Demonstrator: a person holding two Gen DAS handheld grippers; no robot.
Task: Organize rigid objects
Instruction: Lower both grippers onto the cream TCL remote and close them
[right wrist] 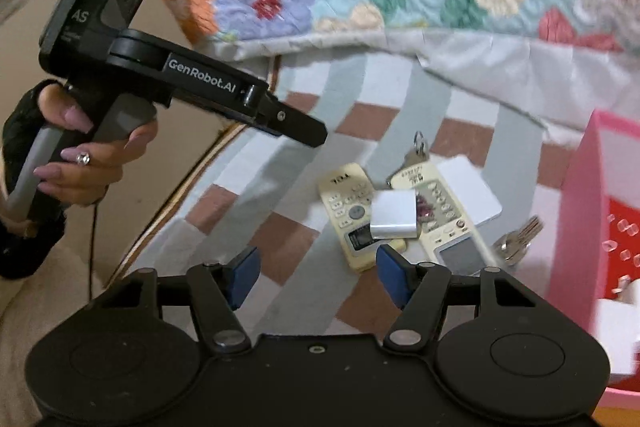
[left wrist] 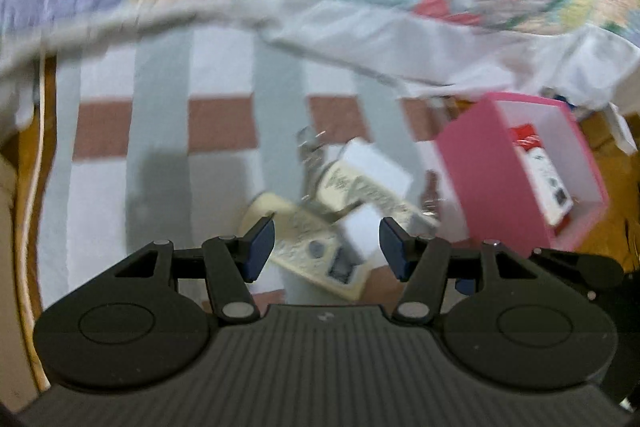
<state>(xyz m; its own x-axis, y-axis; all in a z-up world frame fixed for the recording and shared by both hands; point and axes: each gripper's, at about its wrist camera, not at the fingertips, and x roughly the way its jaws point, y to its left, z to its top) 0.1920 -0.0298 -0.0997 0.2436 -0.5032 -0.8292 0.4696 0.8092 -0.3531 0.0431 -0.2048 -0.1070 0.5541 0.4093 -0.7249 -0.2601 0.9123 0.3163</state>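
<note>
In the left wrist view, the left gripper is seen with its fingers about half apart and nothing between the pads; no object is held. Below and ahead of it, a loose pile lies on the checked cloth: two cream remotes, a small white block, a flat white box and keys. To the right, the pink box stands open and is seen to contain one red-and-white carton. In the right wrist view, the right gripper is seen with its fingers set somewhat wider, and nothing is gripped. The same pile is shown just ahead of it: the left remote, the right remote with the white block resting across both, the flat box behind, one key set at the far end and a second near the pink box. The left gripper is held by a hand at the upper left. The task is judged to be at an early stage: one item is stowed, and every item in the pile is left to be moved.
</note>
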